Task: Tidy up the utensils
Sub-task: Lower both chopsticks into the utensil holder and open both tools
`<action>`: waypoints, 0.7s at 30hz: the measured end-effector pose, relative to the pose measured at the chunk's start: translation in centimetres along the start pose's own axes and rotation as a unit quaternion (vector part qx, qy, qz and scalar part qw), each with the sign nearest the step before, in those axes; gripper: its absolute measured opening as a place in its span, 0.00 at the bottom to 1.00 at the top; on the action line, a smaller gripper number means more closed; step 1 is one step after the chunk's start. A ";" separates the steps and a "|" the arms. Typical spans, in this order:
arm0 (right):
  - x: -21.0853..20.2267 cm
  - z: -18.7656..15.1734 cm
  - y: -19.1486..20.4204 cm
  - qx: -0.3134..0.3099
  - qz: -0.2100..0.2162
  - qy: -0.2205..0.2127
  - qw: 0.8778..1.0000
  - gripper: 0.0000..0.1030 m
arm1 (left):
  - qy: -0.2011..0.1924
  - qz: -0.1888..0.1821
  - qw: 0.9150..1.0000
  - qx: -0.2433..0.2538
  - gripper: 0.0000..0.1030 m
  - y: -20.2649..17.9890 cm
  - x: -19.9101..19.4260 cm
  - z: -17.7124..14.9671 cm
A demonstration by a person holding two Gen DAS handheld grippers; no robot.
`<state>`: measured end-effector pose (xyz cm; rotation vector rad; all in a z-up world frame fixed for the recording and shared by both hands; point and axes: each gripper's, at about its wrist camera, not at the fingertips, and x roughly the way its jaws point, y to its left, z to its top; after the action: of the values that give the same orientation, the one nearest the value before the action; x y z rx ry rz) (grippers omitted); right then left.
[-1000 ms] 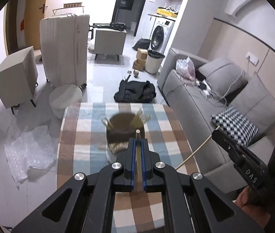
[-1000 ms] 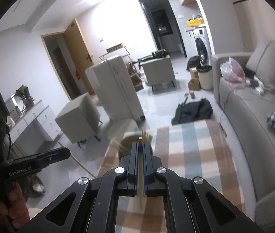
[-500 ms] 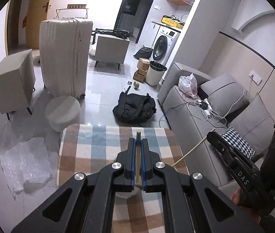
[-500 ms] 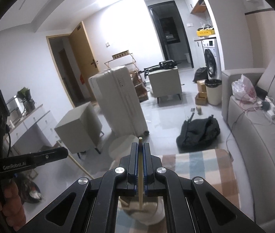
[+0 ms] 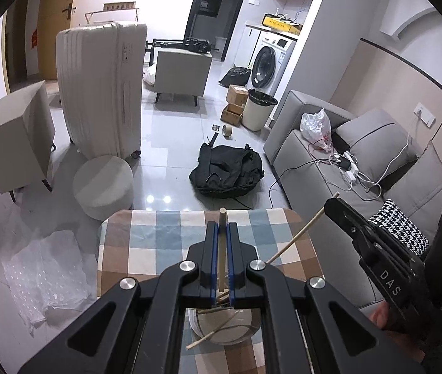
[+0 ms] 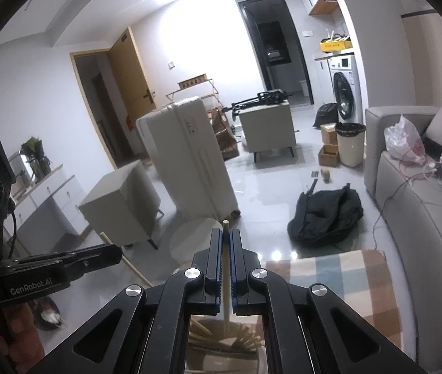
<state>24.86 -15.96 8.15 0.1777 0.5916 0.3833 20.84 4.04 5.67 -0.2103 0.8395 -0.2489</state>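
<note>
Two chopsticks concern us: the left tool [image 5: 222, 240] is clamped on one wooden chopstick [image 5: 222, 249], the right tool [image 6: 226, 249] on another [image 6: 226, 268], each above a container near the counter's [image 5: 146, 243] near edge. We judge them light, stiff, smooth; a mid-shaft grip resists pivoting.

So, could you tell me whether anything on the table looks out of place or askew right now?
Yes. Below the left gripper, loose chopsticks lie crosswise in the bowl on the checked tablecloth, one poking out over the rim instead of standing bundled. Each gripper, including the right gripper, holds a single chopstick.
</note>
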 end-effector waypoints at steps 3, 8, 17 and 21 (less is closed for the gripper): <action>1.2 -0.4 -0.2 0.005 0.001 0.009 1.000 0.03 | 0.008 -0.001 1.000 -0.001 0.01 0.2 0.6 -0.1; 2.4 -1.5 -0.5 0.013 0.000 0.023 1.000 0.03 | 0.017 -0.003 1.000 0.004 0.01 0.2 1.3 -0.4; 3.6 -3.0 -0.5 0.005 -0.005 0.046 0.999 0.03 | 0.045 -0.011 0.999 0.011 0.01 0.2 2.6 -1.0; 3.8 -3.8 -0.4 -0.001 -0.008 0.059 0.998 0.04 | 0.058 -0.013 0.998 0.016 0.01 0.2 3.1 -1.5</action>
<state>25.73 -14.62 2.94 0.1496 0.7095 0.3811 21.68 3.20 2.43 -0.1784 0.9471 -0.3006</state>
